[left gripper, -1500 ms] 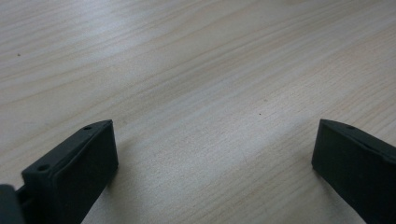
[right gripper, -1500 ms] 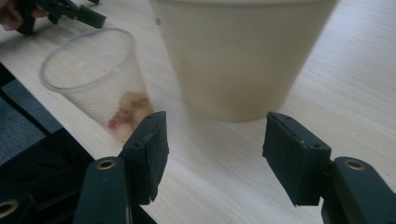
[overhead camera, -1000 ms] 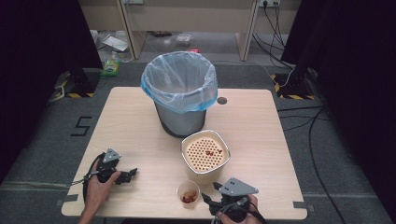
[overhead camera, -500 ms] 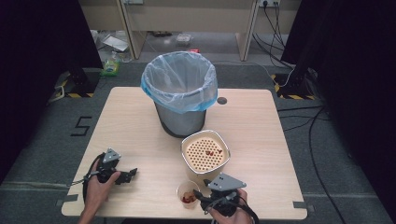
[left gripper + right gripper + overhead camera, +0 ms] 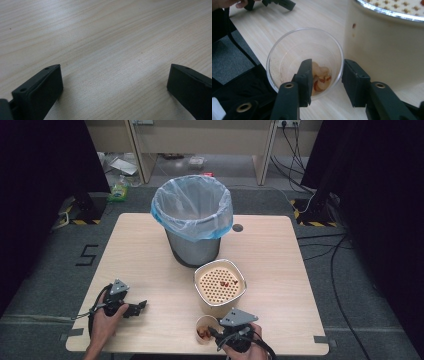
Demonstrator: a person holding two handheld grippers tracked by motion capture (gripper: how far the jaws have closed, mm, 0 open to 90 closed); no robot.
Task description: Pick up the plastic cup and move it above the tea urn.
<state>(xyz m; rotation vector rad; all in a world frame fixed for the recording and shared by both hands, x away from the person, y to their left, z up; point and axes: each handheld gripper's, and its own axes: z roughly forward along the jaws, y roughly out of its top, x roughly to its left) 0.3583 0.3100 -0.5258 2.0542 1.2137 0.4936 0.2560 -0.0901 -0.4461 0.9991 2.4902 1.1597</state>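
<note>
Right claw (image 5: 325, 82) straddles cup (image 5: 287, 57) rim (contents partly hidden)

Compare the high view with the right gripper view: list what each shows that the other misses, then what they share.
High view alone: the grey bin lined with a blue plastic bag, and the grey three-cornered plate atop the right gripper.

Right gripper view alone: one black jaw inside the clear plastic cup's rim, the other outside, straddling its wall; jaws have just been closing. Pale and red scraps lie at its bottom.

Both: the cup, the cream container with a perforated lid, the wooden table, the left gripper.
</note>
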